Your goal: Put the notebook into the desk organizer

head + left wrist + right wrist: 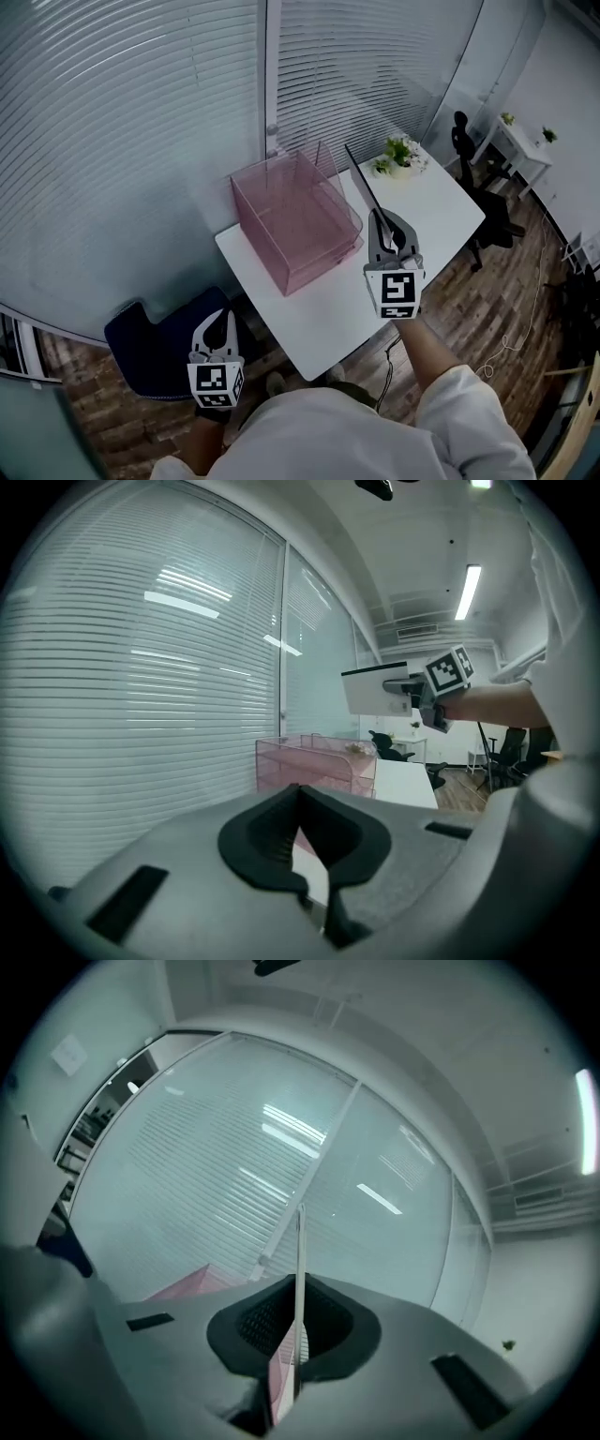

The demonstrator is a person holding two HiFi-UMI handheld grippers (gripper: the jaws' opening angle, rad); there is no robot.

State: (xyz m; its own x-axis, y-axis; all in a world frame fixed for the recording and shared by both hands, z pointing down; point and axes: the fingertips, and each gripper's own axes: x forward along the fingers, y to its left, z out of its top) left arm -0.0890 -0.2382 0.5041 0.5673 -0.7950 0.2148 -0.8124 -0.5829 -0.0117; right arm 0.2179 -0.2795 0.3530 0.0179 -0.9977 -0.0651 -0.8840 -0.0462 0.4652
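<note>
Carry step: right gripper (382, 228) is clenched on the notebook (363, 185), held edge-on in the air just right of the organizer (291, 225). Left gripper (222, 323) is closed, empty, idle. Next, I'd say: shift over the organizer's top, lower, release.

Head view looks steeply down; all three seemingly share the organizer (298, 220).

White rectangular surface (441, 211), small green potted plants (401, 155) on its far corner, dark blue padded chair (155, 347) near its near-left corner, pale slatted blinds (122, 122) behind.
</note>
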